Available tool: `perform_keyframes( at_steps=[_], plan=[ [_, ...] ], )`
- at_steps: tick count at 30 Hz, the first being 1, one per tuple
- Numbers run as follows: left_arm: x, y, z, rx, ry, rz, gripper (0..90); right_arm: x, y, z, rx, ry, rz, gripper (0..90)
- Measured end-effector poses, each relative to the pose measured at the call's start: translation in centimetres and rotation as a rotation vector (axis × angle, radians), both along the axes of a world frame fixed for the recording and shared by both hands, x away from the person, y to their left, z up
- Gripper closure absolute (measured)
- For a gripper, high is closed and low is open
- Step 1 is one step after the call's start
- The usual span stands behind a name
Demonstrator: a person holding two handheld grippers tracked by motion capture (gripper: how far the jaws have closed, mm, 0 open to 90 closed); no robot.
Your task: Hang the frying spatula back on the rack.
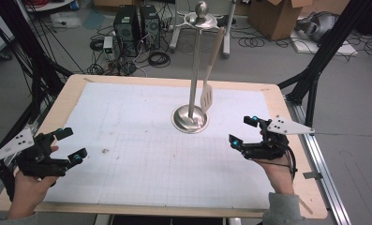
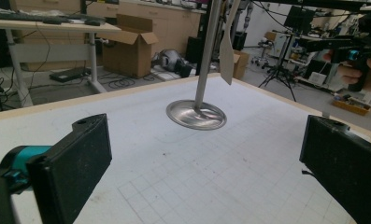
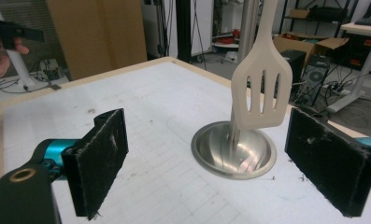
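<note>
Across most of the high view, a wooden-edged table [image 1: 62,101] covered by a white gridded mat [image 1: 141,154]. Beyond it, along the top of the frame, grey floor with computer towers [image 1: 136,22], tangled cables and a cardboard box [image 1: 277,16] at upper right.

Just right of centre in the high view, a metal utensil stand [image 1: 191,89]: round dished base [image 1: 189,123] flat on the mat, straight upright pole, ball-topped hook ring at the top edge of the frame. Hanging from that ring, on the right of the pole, a pale slotted spatula [image 1: 207,96], blade down, lower edge just above the base rim. In the right gripper view, upper centre-right, the spatula [image 3: 260,88] with three slots facing the camera, pole behind it, blade hanging over the base [image 3: 233,150]. In the left gripper view, top centre, the pole rising from the base [image 2: 196,115], with the spatula [image 2: 227,56] edge-on beside it.

At lower left of the high view, the left gripper [image 1: 69,144] held in a hand [image 1: 26,187], jaws spread wide, nothing between them, pointing toward mid-frame over the mat's left edge. In its own view, black pads at lower left and lower right, bare mat between.

At right of the high view, the right gripper [image 1: 244,130] held in a hand [image 1: 277,176], jaws likewise wide apart and empty, aimed left toward the stand, well apart from it. In its own view, fuzzy black pads either side of the base.
</note>
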State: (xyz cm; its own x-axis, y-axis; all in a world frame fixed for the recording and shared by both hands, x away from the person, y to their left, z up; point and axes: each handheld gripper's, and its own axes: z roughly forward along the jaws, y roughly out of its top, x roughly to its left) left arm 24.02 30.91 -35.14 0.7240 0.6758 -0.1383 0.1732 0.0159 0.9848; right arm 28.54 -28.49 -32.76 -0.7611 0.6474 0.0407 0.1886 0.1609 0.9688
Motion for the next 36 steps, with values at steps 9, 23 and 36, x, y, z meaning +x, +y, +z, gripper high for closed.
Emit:
perform_keyframes(
  at_steps=[9,23,36],
  plan=[
    [0.2,0.0,-0.1,-0.008,0.018,-0.002,2.7,-1.2,-1.3,-0.7,0.036,-0.003,-0.027,11.7],
    [0.3,-0.4,0.2,-0.008,0.005,-0.015,2.7,-3.6,-3.3,-1.4,0.067,0.0,-0.075,11.7],
    [0.0,-0.6,0.8,-0.011,-0.034,-0.036,2.7,-4.5,-5.5,-2.4,0.122,-0.008,-0.113,11.8]
  ],
)
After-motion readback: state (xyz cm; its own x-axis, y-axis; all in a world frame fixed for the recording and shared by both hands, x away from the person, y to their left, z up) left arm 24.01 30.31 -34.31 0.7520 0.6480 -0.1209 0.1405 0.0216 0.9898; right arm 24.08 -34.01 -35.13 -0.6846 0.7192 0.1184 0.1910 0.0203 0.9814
